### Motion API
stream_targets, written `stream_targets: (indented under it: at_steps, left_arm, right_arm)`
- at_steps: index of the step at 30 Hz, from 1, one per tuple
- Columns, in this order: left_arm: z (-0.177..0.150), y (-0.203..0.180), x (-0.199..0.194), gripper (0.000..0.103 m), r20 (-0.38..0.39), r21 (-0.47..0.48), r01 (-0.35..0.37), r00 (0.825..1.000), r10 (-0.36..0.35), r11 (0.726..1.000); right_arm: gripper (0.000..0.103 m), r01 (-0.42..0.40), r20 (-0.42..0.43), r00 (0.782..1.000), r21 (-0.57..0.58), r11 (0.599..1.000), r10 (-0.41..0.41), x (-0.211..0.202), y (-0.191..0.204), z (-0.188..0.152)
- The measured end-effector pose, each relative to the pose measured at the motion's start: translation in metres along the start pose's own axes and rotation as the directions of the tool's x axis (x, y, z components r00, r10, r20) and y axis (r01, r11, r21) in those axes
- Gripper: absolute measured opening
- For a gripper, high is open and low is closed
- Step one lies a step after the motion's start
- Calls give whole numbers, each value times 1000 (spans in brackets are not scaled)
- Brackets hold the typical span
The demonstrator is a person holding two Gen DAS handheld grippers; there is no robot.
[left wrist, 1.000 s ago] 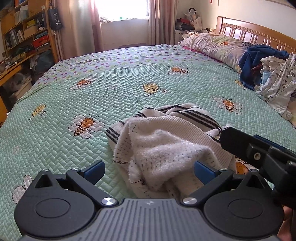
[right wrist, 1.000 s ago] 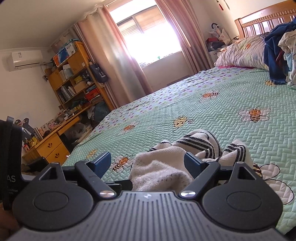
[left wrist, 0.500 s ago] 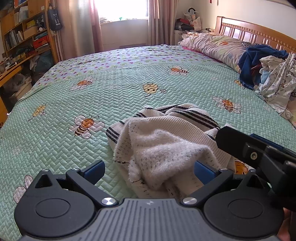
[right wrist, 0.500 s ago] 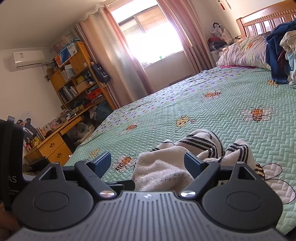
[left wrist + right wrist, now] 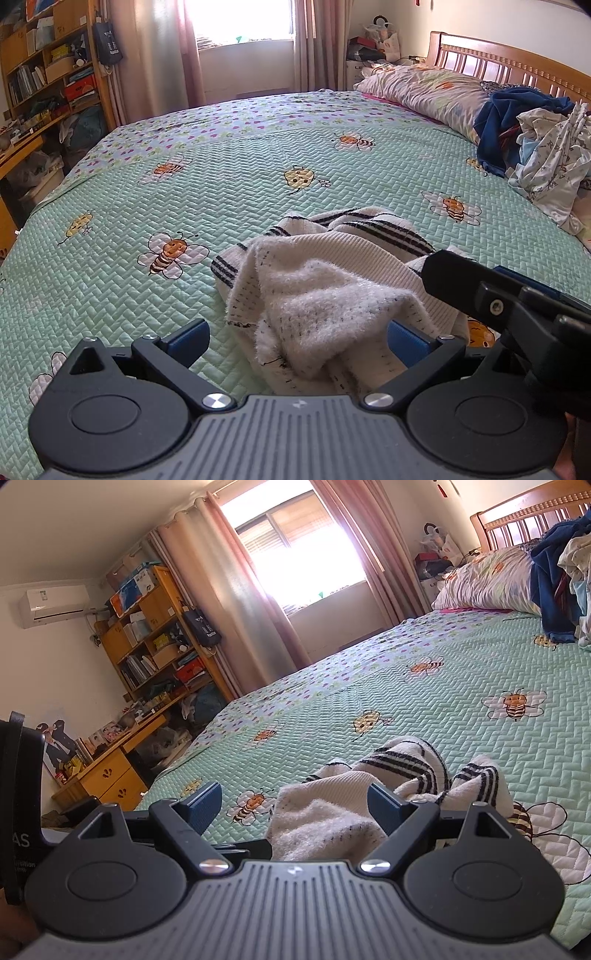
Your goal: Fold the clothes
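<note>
A crumpled white sweater (image 5: 332,291) with black stripes lies on the bee-print quilt (image 5: 221,192). Both the left gripper (image 5: 297,338) and the right gripper (image 5: 295,801) hover just before it, jaws spread wide, gripping nothing.

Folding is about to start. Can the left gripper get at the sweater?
Probably yes: the left gripper is open, the crumpled sweater lies just ahead of its jaws, and nothing sits between them.

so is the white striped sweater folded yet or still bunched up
Still bunched up: the sweater lies in a crumpled, uneven heap on the bedspread.
</note>
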State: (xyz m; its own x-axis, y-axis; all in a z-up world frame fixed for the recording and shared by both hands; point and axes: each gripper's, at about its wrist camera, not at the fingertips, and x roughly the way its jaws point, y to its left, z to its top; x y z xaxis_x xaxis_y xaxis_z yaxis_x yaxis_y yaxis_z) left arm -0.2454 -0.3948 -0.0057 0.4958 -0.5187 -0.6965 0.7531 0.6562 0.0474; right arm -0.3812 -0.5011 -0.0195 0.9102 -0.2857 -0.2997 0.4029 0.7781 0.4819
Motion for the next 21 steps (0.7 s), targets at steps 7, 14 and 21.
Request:
stream_targets:
  at_steps: [7,14,21]
  left_arm:
    - [2,-2,-14,102,19,-4,0,1000,1,1000]
    - [5,-3,-35,102,59,-12,1,998,0,1000]
    - [8,-4,-44,102,76,-6,1,997,0,1000]
  right_arm:
    - [86,-18,23,1000,-3,1000,18,-5,4,3]
    - [86,-39,70,997,-37,999,41,-17,17,11]
    - [86,-56,102,993,-69,996,63,-26,27,18]
